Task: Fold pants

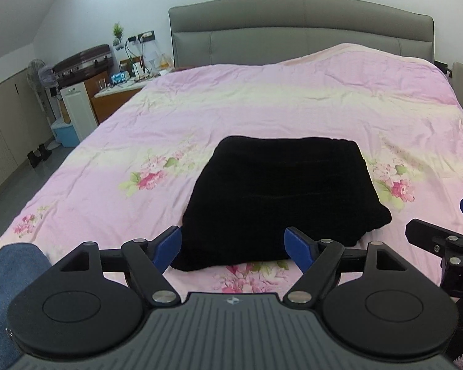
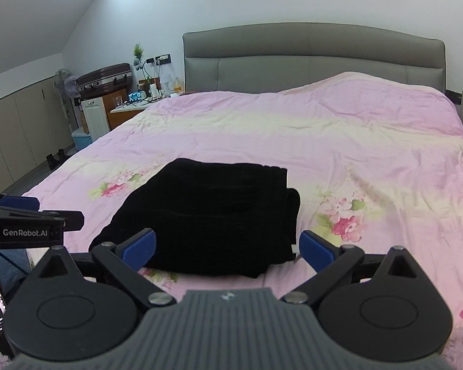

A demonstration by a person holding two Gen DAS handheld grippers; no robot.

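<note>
Now lying folded on the pink floral quilted bedspread [image 1: 293,104]: black soft-fabric pants [image 1: 281,197], a compact stack, straight ahead of both tools. Left gripper [image 1: 233,248] spread wide, empty; right gripper [image 2: 228,248] likewise. Neither touching cloth; looks about finished.

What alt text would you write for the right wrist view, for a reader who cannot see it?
Black pants lie folded on a pink floral bed, just beyond the open, empty right gripper. The left gripper shows at the left edge, and a grey headboard stands behind.
</note>
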